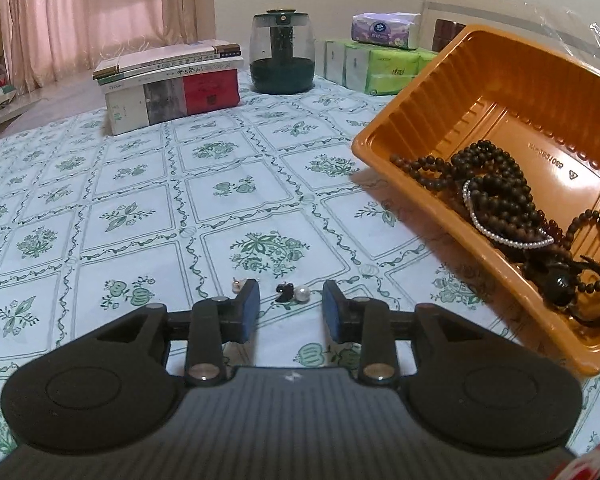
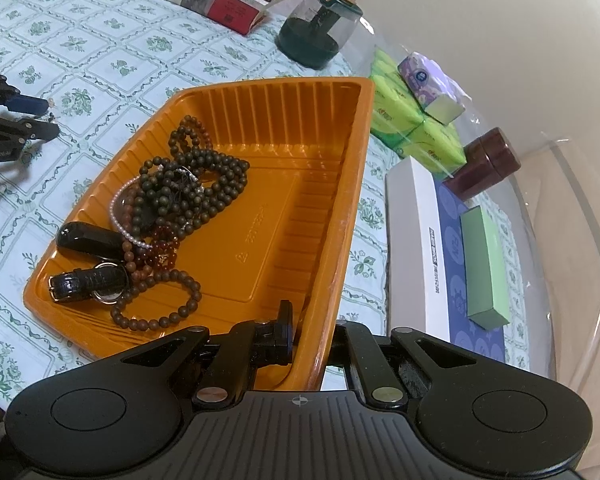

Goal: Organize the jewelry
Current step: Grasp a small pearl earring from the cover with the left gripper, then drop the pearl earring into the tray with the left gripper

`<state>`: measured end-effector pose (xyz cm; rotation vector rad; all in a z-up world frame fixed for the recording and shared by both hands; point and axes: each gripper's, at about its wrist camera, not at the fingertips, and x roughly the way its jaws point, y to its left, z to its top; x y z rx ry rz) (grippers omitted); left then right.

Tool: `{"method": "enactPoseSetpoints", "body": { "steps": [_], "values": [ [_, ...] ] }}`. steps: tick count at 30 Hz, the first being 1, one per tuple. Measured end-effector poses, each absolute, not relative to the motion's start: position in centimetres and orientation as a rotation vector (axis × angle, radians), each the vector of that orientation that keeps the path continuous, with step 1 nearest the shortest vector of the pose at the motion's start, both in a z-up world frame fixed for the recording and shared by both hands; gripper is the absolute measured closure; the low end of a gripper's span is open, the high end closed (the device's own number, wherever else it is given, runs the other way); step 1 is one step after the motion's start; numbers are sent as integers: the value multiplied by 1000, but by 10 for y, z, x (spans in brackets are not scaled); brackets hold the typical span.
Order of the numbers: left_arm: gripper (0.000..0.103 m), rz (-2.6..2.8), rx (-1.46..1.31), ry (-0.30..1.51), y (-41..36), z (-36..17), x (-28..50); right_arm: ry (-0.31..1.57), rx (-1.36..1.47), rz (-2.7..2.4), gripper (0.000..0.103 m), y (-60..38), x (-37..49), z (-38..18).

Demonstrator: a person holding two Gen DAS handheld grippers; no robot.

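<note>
Home room, pink curtains (image 1: 100, 12), floral tablecloth (image 1: 140, 208), stacked books (image 1: 172, 84)

Floral tablecloth (image 1: 140, 184), orange tray (image 1: 428, 120), books (image 1: 172, 92), pearl earring (image 1: 301, 293)

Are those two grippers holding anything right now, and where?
The right gripper is clamped on the orange tray at its near rim. The left gripper holds nothing, open around a pearl earring.

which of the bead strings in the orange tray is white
The thin pearl bracelet, lying among the strands in the orange tray. Its beads are small and white; the other bead strings are dark brown.
</note>
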<state>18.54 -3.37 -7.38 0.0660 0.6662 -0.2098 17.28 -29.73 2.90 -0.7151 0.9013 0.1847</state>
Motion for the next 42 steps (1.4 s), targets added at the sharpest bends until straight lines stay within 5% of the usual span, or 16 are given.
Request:
{"method": "enactPoseSetpoints", "body": {
  "steps": [7,9,42],
  "values": [
    [74,-208,72,658,-35,-77,187,902,-715,184,98,-297,173,29],
    [87,-209,79,658,-35,-77,188,903,-715,183,98,-298,173,28],
    [87,-526,49,535,-97,11,170,900,-708,184,98,-297,173,29]
  ]
}}
